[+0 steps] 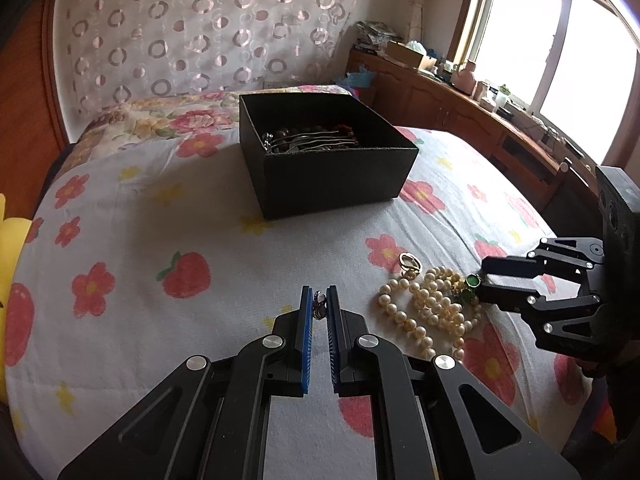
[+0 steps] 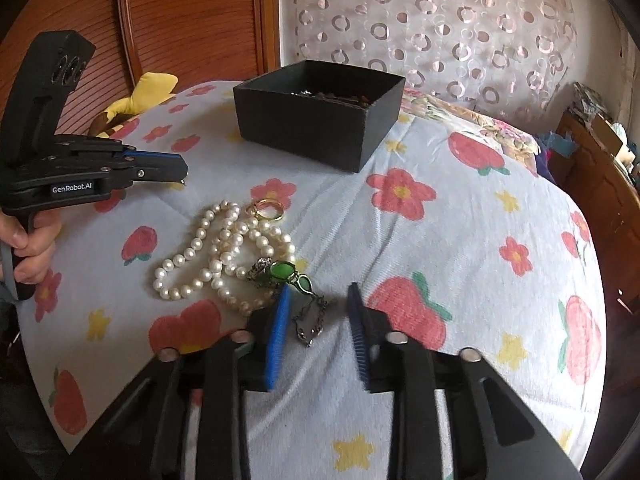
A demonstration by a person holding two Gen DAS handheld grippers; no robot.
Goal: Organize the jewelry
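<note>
My left gripper [image 1: 319, 295] is shut on a small silver jewelry piece [image 1: 319, 305], held above the bedspread; it also shows in the right wrist view [image 2: 182, 172]. My right gripper [image 2: 318, 294] is open, its jaws either side of a dark chain [image 2: 310, 320] with green stone pendants [image 2: 285, 270]. It also shows in the left wrist view [image 1: 486, 282]. A pearl necklace [image 2: 218, 248] [image 1: 428, 304] lies in a heap beside a gold ring [image 2: 270, 209] [image 1: 410, 262]. A black open box [image 1: 320, 152] [image 2: 320, 114] holds bead and metal jewelry.
Everything lies on a bed with a flower and strawberry bedspread [image 1: 160, 220]. A yellow plush toy [image 2: 140, 94] lies at the bed's left edge. A wooden cabinet [image 1: 460, 108] with clutter stands under the window. A patterned curtain [image 1: 200, 28] hangs behind the bed.
</note>
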